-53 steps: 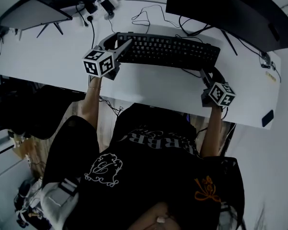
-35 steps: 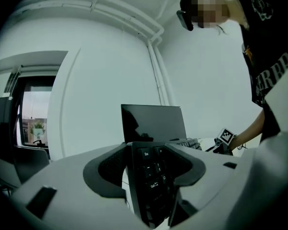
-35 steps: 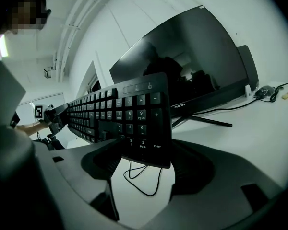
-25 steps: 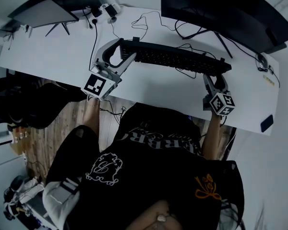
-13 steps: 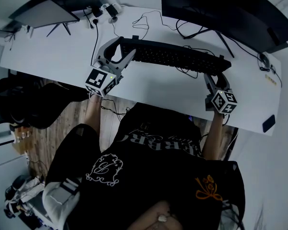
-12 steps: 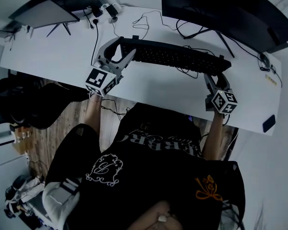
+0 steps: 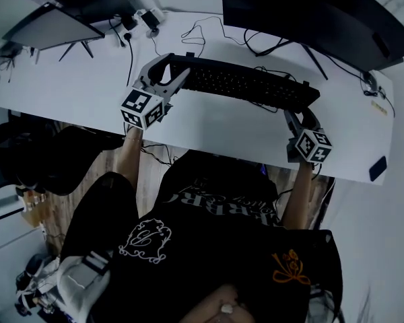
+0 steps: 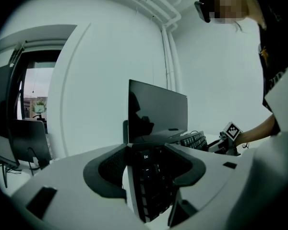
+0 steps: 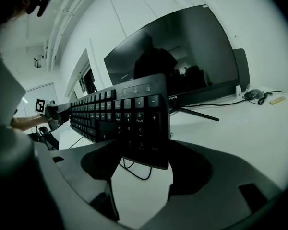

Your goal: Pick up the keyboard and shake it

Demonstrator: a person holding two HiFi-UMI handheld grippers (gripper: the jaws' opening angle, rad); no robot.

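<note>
A black keyboard hangs above the white desk, held at both ends and tipped so its keys face me. My left gripper is shut on its left end, and the left gripper view shows the Esc corner of the keyboard standing on edge between the jaws of my left gripper. My right gripper is shut on the numpad end. In the right gripper view the keyboard stretches away from my right gripper, with its cable dangling below.
A large dark monitor stands at the back right and a second screen at the back left. Loose cables lie behind the keyboard. A small dark device sits at the desk's right edge. A mouse rests by the monitor.
The left gripper has sunk and rolled, bringing the keyboard's left end down. The keyboard has turned from nearly edge-on to showing more of its keys. The right gripper has barely shifted.
</note>
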